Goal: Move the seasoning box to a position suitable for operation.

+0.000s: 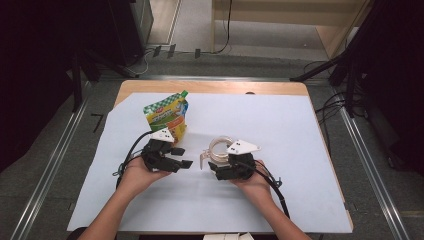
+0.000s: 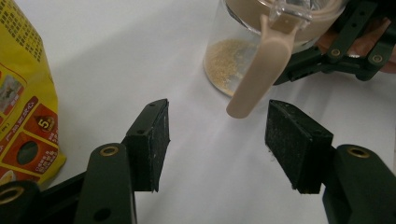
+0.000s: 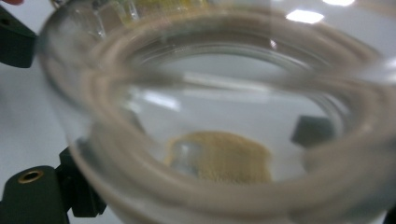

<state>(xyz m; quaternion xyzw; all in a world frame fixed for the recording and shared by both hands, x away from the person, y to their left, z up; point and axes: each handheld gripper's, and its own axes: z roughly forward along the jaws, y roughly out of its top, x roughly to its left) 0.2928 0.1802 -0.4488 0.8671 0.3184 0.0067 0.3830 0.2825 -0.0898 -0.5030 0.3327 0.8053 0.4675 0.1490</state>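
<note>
High view: clear jar [image 1: 220,150] standing upright on the white sheet [image 1: 300,150] near the table's middle, clamped in the right gripper [image 1: 220,167], tan spoon handle [image 1: 203,161] hanging off its rim toward the left gripper [image 1: 184,157], yellow-green pouch [image 1: 167,117] upright just behind. Left gripper view: jaws parted and empty, spoon handle [image 2: 261,74] slanting down between them, only a thin layer of tan grains [image 2: 224,63] on the jar's floor. Right gripper view: looking down the jar's mouth [image 3: 224,116], long axis vertical, filling judged barely begun.
</note>
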